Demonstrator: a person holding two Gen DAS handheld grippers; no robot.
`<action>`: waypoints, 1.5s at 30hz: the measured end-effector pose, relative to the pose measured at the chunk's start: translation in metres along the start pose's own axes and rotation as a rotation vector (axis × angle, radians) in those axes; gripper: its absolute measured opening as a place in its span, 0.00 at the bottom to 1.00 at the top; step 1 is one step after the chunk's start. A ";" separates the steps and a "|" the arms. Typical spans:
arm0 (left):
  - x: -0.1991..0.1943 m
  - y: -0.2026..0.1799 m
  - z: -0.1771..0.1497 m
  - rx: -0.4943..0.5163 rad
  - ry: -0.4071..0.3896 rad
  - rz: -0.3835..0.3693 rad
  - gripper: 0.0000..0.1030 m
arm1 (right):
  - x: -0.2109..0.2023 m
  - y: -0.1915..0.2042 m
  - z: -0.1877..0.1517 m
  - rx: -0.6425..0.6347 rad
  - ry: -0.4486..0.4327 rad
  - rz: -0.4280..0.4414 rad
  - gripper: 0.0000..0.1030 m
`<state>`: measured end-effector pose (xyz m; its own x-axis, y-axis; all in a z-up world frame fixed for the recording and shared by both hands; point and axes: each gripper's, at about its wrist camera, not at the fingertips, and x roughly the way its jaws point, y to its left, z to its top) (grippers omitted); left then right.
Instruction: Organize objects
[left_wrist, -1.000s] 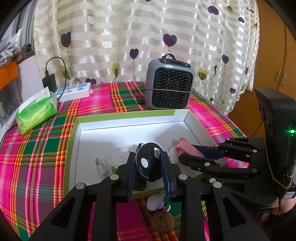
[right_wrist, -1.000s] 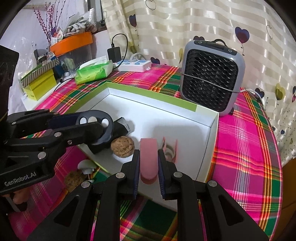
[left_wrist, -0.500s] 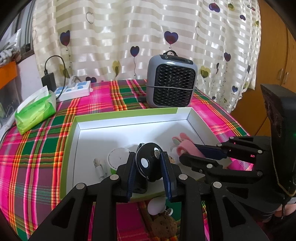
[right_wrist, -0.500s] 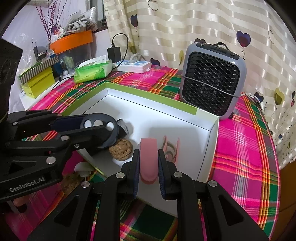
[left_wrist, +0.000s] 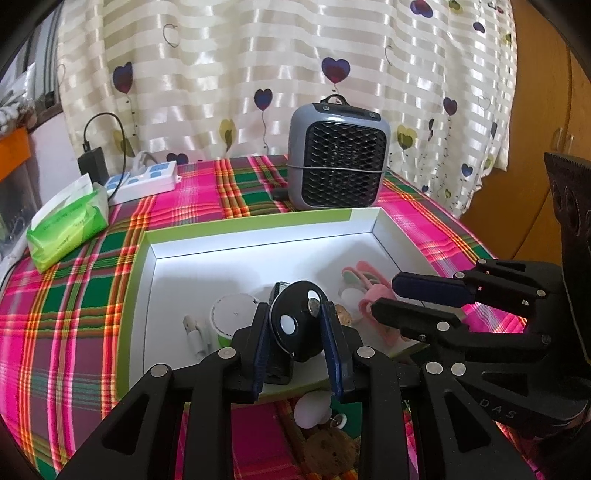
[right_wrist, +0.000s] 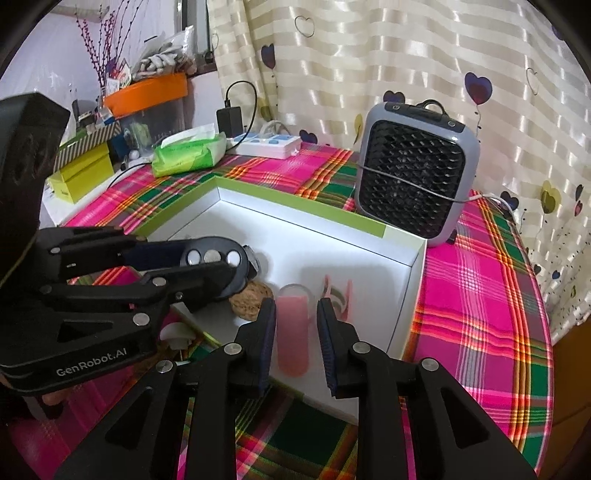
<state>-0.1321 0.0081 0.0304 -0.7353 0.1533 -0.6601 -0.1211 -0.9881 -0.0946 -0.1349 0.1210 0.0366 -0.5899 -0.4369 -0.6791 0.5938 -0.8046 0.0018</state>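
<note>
My left gripper (left_wrist: 294, 319) is shut on a black round device (left_wrist: 295, 332) with pale buttons, held over the near edge of the white box (left_wrist: 258, 236) with a green rim. In the right wrist view that gripper (right_wrist: 207, 266) stands at the left with the device. My right gripper (right_wrist: 296, 308) hangs over the box's near right part and its jaws are opening. A pink oblong piece (right_wrist: 293, 332) sits blurred between its pads, with a gap on the right side. In the left wrist view the right gripper (left_wrist: 406, 299) reaches in from the right.
In the box lie a cookie (right_wrist: 251, 299), a white round lid (left_wrist: 232, 317), a small cable plug (left_wrist: 195, 332) and pink bands (left_wrist: 365, 280). A white mushroom-shaped piece (left_wrist: 312, 408) and another cookie (left_wrist: 328, 448) lie on the plaid cloth. A grey heater (left_wrist: 338, 170), tissue pack (left_wrist: 68, 221) and power strip (left_wrist: 142, 181) stand behind.
The right gripper's jaws have parted from the pink piece, which now looks blurred and sits loose between them. The left gripper and its black device have kept still.
</note>
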 end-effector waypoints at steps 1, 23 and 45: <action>-0.001 0.000 0.000 0.001 -0.002 -0.002 0.24 | -0.001 0.000 0.000 0.001 -0.002 0.001 0.24; -0.024 0.002 -0.011 -0.013 -0.030 -0.003 0.27 | -0.017 0.009 -0.004 0.010 -0.035 0.013 0.24; -0.051 -0.003 -0.035 -0.026 -0.042 0.005 0.27 | -0.034 0.033 -0.018 -0.012 -0.065 0.061 0.24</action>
<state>-0.0707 0.0031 0.0388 -0.7630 0.1483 -0.6292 -0.1003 -0.9887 -0.1113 -0.0856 0.1170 0.0462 -0.5863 -0.5108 -0.6288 0.6362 -0.7708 0.0330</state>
